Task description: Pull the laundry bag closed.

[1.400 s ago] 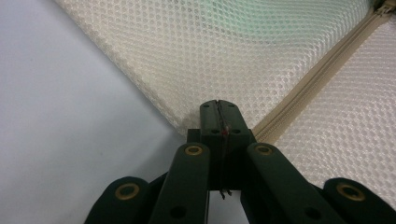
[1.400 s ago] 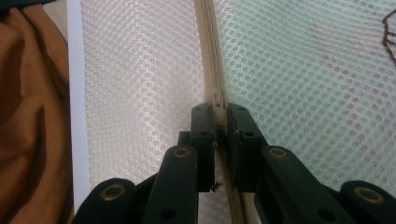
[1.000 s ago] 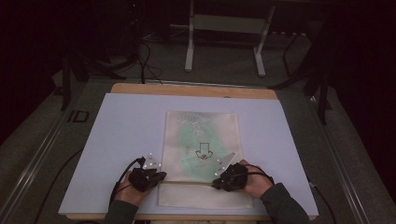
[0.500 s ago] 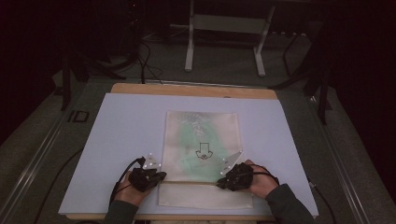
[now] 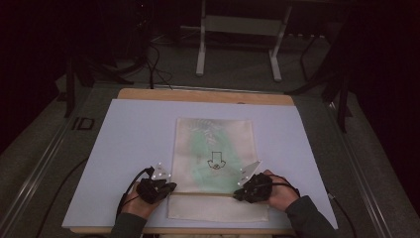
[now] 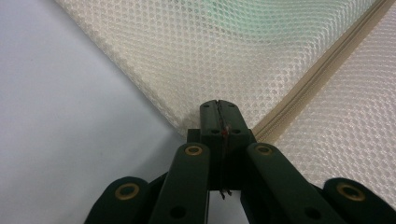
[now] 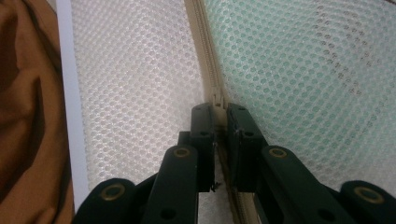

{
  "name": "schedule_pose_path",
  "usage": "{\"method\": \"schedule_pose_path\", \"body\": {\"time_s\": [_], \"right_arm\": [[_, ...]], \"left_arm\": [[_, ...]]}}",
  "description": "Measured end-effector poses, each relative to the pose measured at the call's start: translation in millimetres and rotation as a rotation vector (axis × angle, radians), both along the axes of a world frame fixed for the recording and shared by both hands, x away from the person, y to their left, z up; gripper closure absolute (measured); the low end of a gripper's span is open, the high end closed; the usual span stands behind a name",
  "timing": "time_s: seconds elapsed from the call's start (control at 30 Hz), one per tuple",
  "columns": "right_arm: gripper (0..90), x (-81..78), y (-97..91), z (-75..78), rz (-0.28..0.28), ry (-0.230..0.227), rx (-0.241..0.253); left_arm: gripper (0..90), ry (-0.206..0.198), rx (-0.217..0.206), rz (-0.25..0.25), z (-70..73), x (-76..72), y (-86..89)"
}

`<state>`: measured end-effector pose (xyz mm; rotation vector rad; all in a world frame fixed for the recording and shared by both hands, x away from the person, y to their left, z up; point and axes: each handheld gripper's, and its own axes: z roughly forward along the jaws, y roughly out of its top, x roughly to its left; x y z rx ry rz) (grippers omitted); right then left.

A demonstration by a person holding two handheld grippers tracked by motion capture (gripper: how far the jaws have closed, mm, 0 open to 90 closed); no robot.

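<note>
A cream mesh bag (image 5: pixel 214 144) lies flat on the white board (image 5: pixel 133 144), with something green inside it and a small black drawing on top. A beige zipper (image 5: pixel 203 194) runs across its near end. My left gripper (image 5: pixel 171 187) is at the zipper's left end. In the left gripper view my left gripper (image 6: pixel 218 106) is shut on the mesh bag (image 6: pixel 210 51) at its edge, next to the zipper (image 6: pixel 322 70). My right gripper (image 5: pixel 236 195) is on the zipper's right part. In the right gripper view my right gripper (image 7: pixel 219 109) is shut on the zipper pull (image 7: pixel 217 98).
The white board rests on a wooden table (image 5: pixel 208 95). Beyond it stand a metal frame (image 5: pixel 237 29) and loose cables (image 5: pixel 153 64) on the floor. A brown cloth-like surface (image 7: pixel 28 116) shows past the board's edge in the right gripper view.
The right hand and its gripper have shifted a little to the right along the zipper line. The left hand has kept still.
</note>
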<state>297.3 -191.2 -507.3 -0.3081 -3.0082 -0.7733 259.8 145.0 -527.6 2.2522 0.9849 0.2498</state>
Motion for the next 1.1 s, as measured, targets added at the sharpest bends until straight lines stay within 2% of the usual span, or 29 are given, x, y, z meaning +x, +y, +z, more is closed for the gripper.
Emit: {"method": "schedule_pose_path", "body": {"time_s": [1.1], "right_arm": [[82.5,-0.6,-17.3,0.4,-0.026,0.007,-0.001]], "left_arm": [[89.4,0.003,-0.007,0.001,-0.3,0.3,0.6]]}}
